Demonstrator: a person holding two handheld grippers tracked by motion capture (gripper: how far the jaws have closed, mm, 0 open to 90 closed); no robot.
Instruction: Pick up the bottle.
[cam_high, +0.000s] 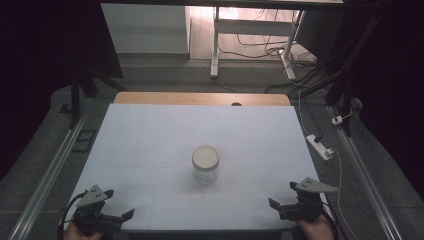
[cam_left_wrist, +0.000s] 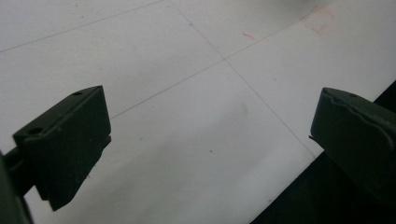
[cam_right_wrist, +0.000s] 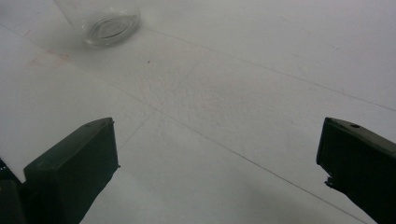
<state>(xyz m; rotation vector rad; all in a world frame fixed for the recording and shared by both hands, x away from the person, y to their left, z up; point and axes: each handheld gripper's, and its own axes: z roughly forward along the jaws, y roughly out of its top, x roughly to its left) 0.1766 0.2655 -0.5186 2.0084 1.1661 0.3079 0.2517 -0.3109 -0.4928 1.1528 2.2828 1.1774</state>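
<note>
Jar (cam_high: 205, 165): one clear glass jar, upright near the middle of the bench (cam_high: 150, 150), capped with a flat pale round lid (cam_high: 205, 156). Through the glass nothing is visible inside; in your right gripper view its clear base (cam_right_wrist: 106, 21) sits at the top left with bare bench showing through it.

Largest first: one bench, covered in a white sheet with faint grid lines, a strip of wood along its far edge. Then two hand-held grippers, one per hand, both at the near edge and well apart from the jar. Your left hand-held gripper (cam_high: 117, 205) is at the near left corner, jaws spread wide, nothing between them but white sheet and the bench edge (cam_left_wrist: 289, 182). Your right hand-held gripper (cam_high: 282, 195) is at the near right corner, jaws likewise wide apart and holding nothing, aimed toward the jar. Then one jar, one lid.
</note>
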